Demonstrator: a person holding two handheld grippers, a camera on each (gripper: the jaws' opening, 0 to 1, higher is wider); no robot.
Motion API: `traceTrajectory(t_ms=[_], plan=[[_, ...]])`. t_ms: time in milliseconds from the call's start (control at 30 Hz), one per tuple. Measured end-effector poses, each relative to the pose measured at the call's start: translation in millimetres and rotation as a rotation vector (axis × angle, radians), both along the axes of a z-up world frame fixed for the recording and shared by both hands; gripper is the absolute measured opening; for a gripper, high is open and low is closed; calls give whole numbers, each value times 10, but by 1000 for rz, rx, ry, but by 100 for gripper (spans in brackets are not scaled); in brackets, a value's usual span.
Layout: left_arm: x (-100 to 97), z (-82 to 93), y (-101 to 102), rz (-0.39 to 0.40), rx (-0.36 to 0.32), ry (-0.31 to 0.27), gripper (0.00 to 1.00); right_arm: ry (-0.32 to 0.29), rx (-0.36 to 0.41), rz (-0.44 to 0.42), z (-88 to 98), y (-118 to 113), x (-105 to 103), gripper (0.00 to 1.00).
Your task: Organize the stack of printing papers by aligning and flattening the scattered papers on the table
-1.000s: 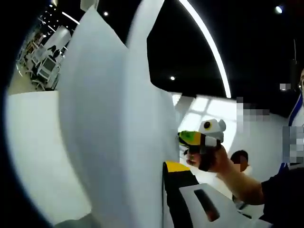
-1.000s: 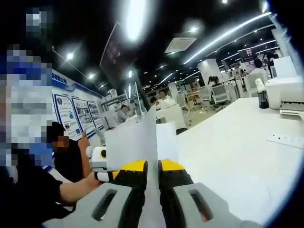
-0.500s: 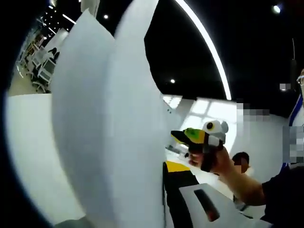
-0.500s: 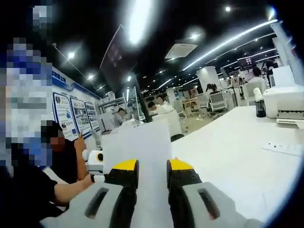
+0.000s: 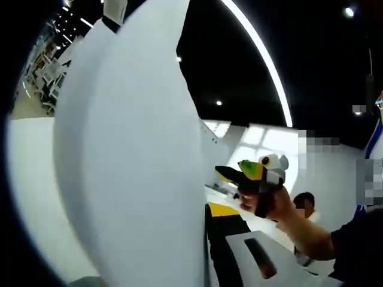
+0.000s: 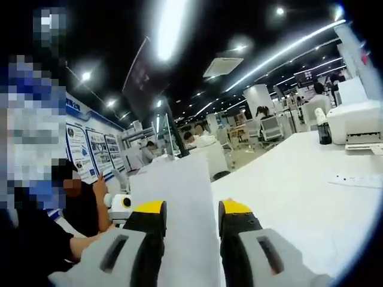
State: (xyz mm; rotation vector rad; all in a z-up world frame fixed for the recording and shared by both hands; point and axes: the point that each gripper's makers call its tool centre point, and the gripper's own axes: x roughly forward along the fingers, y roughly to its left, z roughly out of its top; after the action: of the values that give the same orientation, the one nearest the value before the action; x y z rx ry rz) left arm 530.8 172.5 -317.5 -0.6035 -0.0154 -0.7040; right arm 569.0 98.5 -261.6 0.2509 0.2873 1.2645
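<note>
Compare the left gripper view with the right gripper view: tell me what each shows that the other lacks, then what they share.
Left gripper view: the right gripper seen from outside, in a person's hand, beside the upright sheets. Right gripper view: a white printer, a dark bottle, office chairs, wall posters, and the right gripper's jaws parted around the paper. Both: the printing papers and the white table.

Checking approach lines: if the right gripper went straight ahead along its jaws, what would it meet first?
The papers, standing between its open jaws; the right gripper would slide further onto them. Depth unclear.
</note>
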Motion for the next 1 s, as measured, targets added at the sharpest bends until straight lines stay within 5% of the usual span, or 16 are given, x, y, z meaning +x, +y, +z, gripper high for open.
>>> traceTrajectory(t_ms=[533,1000], plan=[[5,-3,-7,5,-10,3,6,-55,-4,-52,-8,-56,35,63],[7,-32,50,5,-48,18,6,-89,-8,-103,-19,-133,62,81]])
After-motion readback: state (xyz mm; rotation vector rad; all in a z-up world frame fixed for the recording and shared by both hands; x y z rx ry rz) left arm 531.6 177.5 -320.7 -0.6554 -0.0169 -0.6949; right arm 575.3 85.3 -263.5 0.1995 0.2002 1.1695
